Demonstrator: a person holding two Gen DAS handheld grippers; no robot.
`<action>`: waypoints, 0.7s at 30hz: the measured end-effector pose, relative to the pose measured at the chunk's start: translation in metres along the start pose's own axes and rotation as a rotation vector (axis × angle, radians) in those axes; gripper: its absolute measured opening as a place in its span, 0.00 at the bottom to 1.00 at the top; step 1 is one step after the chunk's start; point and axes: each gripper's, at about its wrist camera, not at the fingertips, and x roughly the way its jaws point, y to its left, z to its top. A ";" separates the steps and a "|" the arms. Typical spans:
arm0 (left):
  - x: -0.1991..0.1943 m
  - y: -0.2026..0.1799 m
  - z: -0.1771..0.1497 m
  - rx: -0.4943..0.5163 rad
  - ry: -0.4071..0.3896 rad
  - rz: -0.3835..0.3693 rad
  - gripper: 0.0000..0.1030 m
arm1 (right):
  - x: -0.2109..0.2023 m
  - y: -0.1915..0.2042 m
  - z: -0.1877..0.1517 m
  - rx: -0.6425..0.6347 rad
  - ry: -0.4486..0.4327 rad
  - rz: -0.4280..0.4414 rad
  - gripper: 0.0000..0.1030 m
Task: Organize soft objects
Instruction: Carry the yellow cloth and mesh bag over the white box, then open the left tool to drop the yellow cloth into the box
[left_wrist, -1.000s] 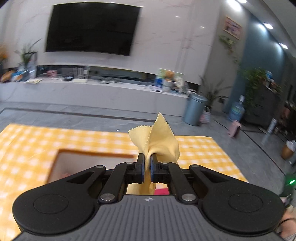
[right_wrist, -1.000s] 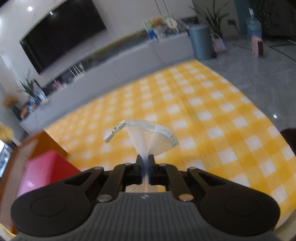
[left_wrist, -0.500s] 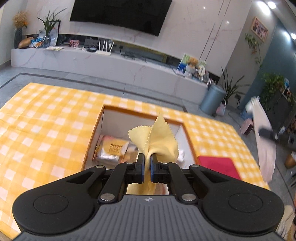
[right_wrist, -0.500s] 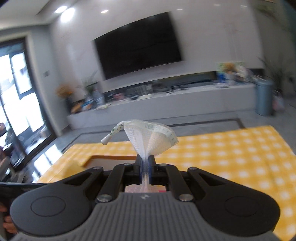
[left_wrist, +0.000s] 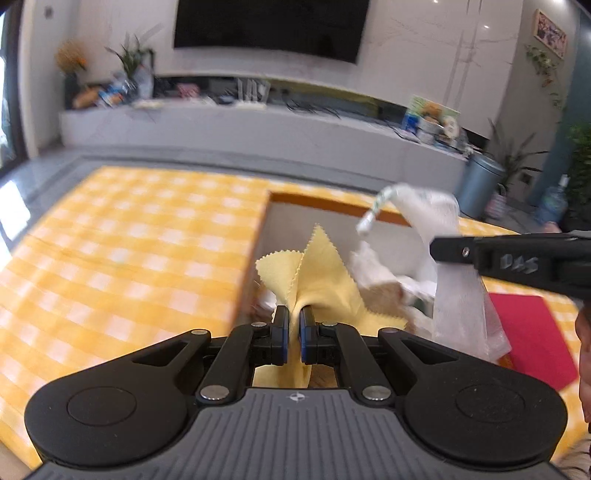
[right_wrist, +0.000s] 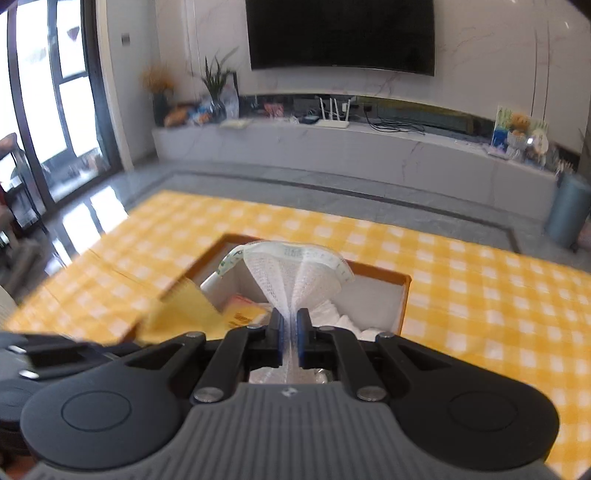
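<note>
i am pinching the yellow zigzag-edged cloth (left_wrist: 325, 280) in my left gripper (left_wrist: 291, 332), jaws nearly closed; my right gripper (right_wrist: 290, 336) is clamping the white mesh bag (right_wrist: 291, 273) above the orange-rimmed box (right_wrist: 404, 295).

Matt yellow cloth (left_wrist: 325, 280) with pinked edges clamped in matt black plastic left tongs (left_wrist: 291, 332); white open-weave mesh (right_wrist: 291, 280) pinched in right tongs (right_wrist: 290, 338); checked fabric over worktop (right_wrist: 480, 280).

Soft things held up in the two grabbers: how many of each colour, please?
Yellow zigzag-edged cloth, in the left gripper: 1
White mesh gauze piece, in the right gripper: 1
Total: 2
</note>
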 end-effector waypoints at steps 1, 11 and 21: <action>-0.001 0.000 0.001 0.005 -0.021 0.004 0.06 | 0.009 0.002 0.002 -0.033 0.011 -0.028 0.04; -0.010 0.000 0.006 0.024 -0.076 0.040 0.88 | 0.073 0.004 0.006 -0.208 0.176 -0.171 0.22; -0.025 -0.012 0.009 0.034 -0.150 0.104 0.97 | 0.004 -0.018 -0.005 -0.086 -0.066 -0.203 0.97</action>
